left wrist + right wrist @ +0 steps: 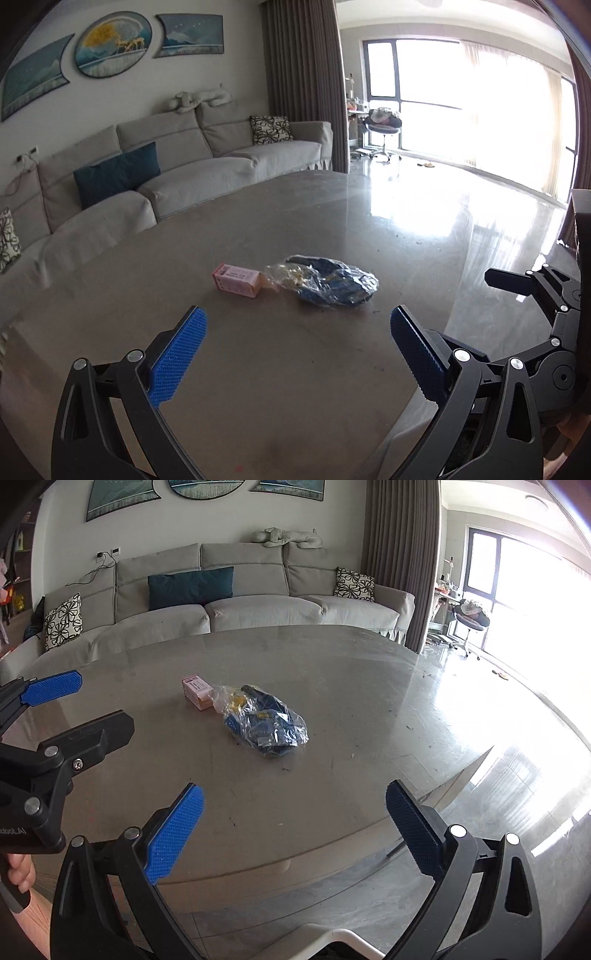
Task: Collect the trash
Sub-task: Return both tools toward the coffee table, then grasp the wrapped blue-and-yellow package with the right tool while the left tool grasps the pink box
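Note:
A small pink carton (236, 280) (198, 692) lies on the grey table (258, 369) (351, 686), touching a crumpled clear bag of blue and yellow wrappers (327, 282) (264, 722) to its right. My left gripper (298, 317) is open above the table's near side, short of both items, with nothing between its blue pads. My right gripper (294, 794) is open too, hovering near the table's front edge, the bag ahead of it. The left gripper (96, 701) shows at the left of the right wrist view, and the right gripper's black fingers (509, 282) at the right edge of the left wrist view.
A pale grey sofa (236, 605) with a teal cushion (190, 585) and patterned cushions stands beyond the table. Glossy floor (461, 199) stretches right toward bright windows, brown curtains (303, 81) and a stool (382, 129). A hand (20, 875) grips the left handle. Dark crumbs dot the tabletop.

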`<state>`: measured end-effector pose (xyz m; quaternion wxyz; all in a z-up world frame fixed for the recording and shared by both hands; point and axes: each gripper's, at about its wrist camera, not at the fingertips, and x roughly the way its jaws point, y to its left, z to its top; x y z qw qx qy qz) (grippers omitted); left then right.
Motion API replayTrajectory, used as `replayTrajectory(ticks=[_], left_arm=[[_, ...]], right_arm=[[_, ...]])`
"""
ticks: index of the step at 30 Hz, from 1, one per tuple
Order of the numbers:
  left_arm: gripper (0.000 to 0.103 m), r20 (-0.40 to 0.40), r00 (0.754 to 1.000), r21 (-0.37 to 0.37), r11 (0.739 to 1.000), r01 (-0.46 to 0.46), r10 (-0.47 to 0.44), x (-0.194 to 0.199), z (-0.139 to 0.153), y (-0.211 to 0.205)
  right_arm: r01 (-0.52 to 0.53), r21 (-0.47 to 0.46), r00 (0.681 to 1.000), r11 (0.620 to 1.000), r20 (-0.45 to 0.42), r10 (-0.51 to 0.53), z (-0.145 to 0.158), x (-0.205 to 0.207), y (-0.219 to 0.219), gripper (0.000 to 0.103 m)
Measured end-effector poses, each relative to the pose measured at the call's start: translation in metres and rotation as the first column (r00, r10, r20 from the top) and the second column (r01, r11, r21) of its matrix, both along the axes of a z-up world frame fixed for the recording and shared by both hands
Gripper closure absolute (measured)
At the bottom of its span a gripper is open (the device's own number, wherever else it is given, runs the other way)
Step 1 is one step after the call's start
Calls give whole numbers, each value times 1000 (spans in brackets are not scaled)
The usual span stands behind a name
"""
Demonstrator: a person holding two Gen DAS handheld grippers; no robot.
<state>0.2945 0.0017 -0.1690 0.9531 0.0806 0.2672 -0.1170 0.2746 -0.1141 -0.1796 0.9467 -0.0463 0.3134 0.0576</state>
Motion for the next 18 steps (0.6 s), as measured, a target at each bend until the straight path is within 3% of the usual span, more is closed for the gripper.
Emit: replayTrajectory(ticks=[5, 18], left_arm=[[5, 4, 999, 3, 999, -50, 50, 42, 1, 17], [5, -97, 988, -5, 992, -123, 122, 111, -35, 48]], right_arm=[[-55, -21, 998, 998, 11, 55, 1, 46, 15, 5], [-158, -89, 984, 983, -95, 149, -42, 123, 47, 5]])
